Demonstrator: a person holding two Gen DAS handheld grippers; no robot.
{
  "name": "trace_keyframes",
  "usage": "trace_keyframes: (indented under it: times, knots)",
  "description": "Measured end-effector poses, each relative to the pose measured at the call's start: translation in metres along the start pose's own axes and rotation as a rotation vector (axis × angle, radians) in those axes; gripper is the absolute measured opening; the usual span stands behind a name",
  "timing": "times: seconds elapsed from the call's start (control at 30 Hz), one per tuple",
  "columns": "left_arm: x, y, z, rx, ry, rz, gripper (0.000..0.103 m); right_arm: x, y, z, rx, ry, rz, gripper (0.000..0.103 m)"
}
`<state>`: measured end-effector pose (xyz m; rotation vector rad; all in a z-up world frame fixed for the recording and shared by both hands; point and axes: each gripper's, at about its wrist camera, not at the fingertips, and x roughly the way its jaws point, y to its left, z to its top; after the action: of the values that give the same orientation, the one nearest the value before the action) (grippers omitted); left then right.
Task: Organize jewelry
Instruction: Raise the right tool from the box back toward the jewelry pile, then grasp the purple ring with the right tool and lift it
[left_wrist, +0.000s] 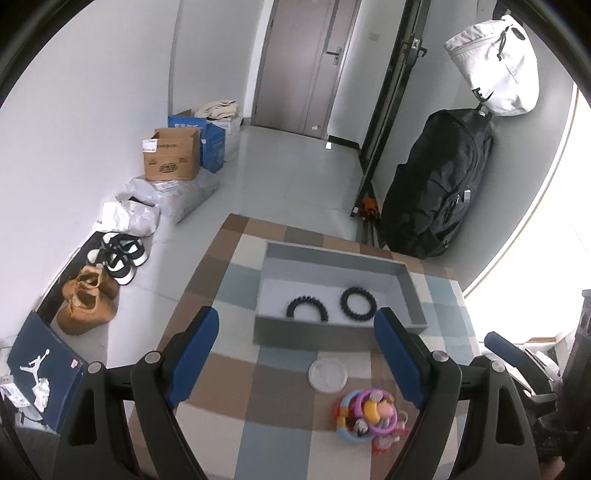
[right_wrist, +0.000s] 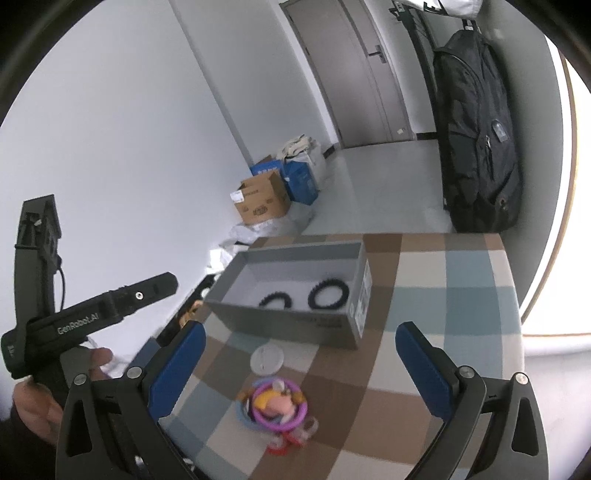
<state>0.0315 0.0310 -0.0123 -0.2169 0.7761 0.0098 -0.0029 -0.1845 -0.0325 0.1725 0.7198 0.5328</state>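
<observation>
A grey box (left_wrist: 412, 291) (right_wrist: 343, 328) stands on the checked table (left_wrist: 258, 398) (right_wrist: 443, 288). Two black spiral rings lie inside it, one (left_wrist: 306, 308) (right_wrist: 275, 301) on the left and one (left_wrist: 358, 301) (right_wrist: 328, 293) on the right. Nearer to me sits a pile of coloured rings and hair ties (left_wrist: 365, 417) (right_wrist: 277, 410), beside a white round lid (left_wrist: 327, 374) (right_wrist: 267, 359). My left gripper (left_wrist: 297, 354) hovers open over the table in front of the box, nothing between its blue pads. My right gripper (right_wrist: 301, 369) is open above the pile, holding nothing.
A black backpack (left_wrist: 439, 188) (right_wrist: 476, 140) leans on the wall behind the table, with a white bag (left_wrist: 495, 62) hung above it. Shoes (left_wrist: 88, 299), cardboard boxes (left_wrist: 173, 153) (right_wrist: 264, 201) and bags line the floor at the left. A hand (right_wrist: 33, 406) holds the left gripper's handle.
</observation>
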Motion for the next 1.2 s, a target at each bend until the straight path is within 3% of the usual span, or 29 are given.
trace_keyframes:
  times: [0.2, 0.33, 0.7, 0.87, 1.2]
  knots:
    - [-0.003, 0.002, -0.017, -0.006, -0.002, -0.013, 0.084, -0.001, 0.005, -0.014, -0.014, 0.036, -0.032, 0.103]
    - [0.000, 0.004, -0.025, 0.003, 0.008, -0.018, 0.091, 0.001, 0.003, -0.022, -0.003, 0.070, -0.040, 0.103]
    - [0.004, 0.018, -0.032, -0.034, 0.032, -0.025, 0.092, 0.031, 0.013, -0.049, -0.027, 0.239, 0.017, 0.103]
    - [0.007, 0.023, -0.034, -0.046, 0.051, -0.030, 0.092, 0.043, 0.017, -0.054, -0.024, 0.260, 0.033, 0.103]
    - [0.012, 0.031, -0.033, -0.073, 0.092, -0.050, 0.092, 0.066, 0.023, -0.058, -0.038, 0.301, 0.036, 0.085]
